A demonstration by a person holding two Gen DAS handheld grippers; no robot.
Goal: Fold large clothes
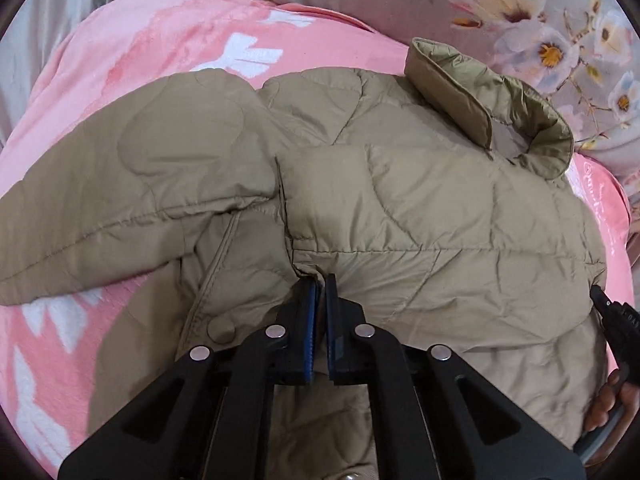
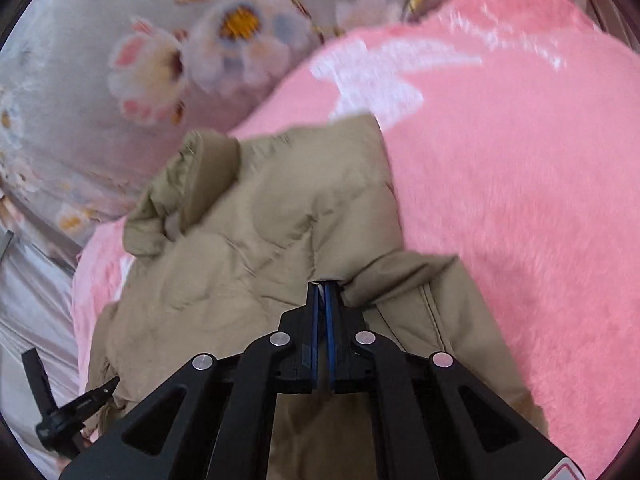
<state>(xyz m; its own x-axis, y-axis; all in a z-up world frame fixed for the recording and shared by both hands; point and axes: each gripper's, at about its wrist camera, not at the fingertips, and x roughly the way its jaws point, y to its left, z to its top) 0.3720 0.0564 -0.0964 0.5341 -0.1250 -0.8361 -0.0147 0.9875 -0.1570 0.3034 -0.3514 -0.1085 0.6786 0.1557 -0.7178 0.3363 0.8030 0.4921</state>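
A khaki quilted jacket (image 1: 420, 208) lies on a pink blanket (image 1: 132, 52), collar (image 1: 480, 100) at the far right, one sleeve (image 1: 140, 184) spread to the left. My left gripper (image 1: 321, 280) is shut on a fold of the jacket near its middle. My right gripper's fingertip (image 1: 600, 296) shows at the jacket's right edge. In the right wrist view, my right gripper (image 2: 324, 286) is shut on a fold of the jacket (image 2: 240, 264), with the collar (image 2: 192, 184) at upper left. The left gripper (image 2: 100, 392) shows at the lower left edge.
A grey sheet with a pink and white flower print (image 1: 540, 20) lies beyond the blanket. It also fills the upper left of the right wrist view (image 2: 120, 80). The pink blanket (image 2: 520, 200) stretches to the right there.
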